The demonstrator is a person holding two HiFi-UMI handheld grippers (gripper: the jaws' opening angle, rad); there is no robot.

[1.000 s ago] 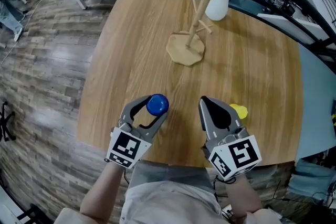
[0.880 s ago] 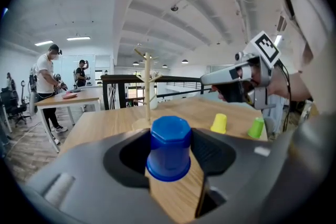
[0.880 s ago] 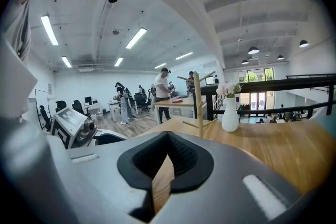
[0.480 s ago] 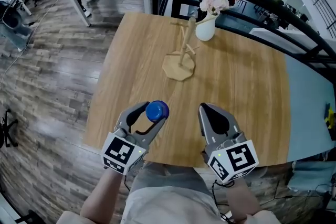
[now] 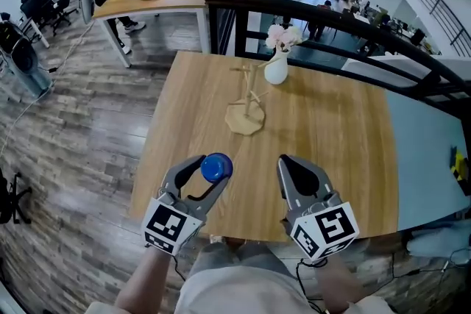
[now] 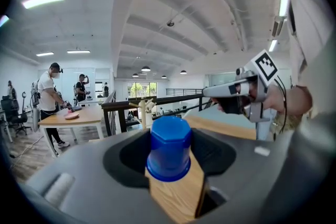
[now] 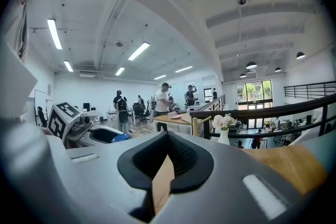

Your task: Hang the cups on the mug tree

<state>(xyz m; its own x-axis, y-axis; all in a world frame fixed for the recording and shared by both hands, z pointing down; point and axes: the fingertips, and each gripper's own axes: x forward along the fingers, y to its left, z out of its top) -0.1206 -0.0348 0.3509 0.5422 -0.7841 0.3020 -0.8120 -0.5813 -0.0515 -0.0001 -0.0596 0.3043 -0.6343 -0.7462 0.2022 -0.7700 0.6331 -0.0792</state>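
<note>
Gripping the blue cup [image 5: 216, 168] in my left gripper [image 5: 213, 174] jaws over the near end of the bench [image 5: 331, 143], I hold my right gripper [image 5: 285, 162] jaws closed and empty, the mug tree [image 5: 249, 103] standing far across, near the flower vase [image 5: 276, 70].

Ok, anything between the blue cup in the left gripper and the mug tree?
Nothing visible: only bare table lies between the blue cup and the mug tree. The white vase stands beyond the tree.

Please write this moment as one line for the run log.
left gripper: shut on cup, over table | right gripper: shut, empty | mug tree: bare | stage: cup not yet hung
</note>
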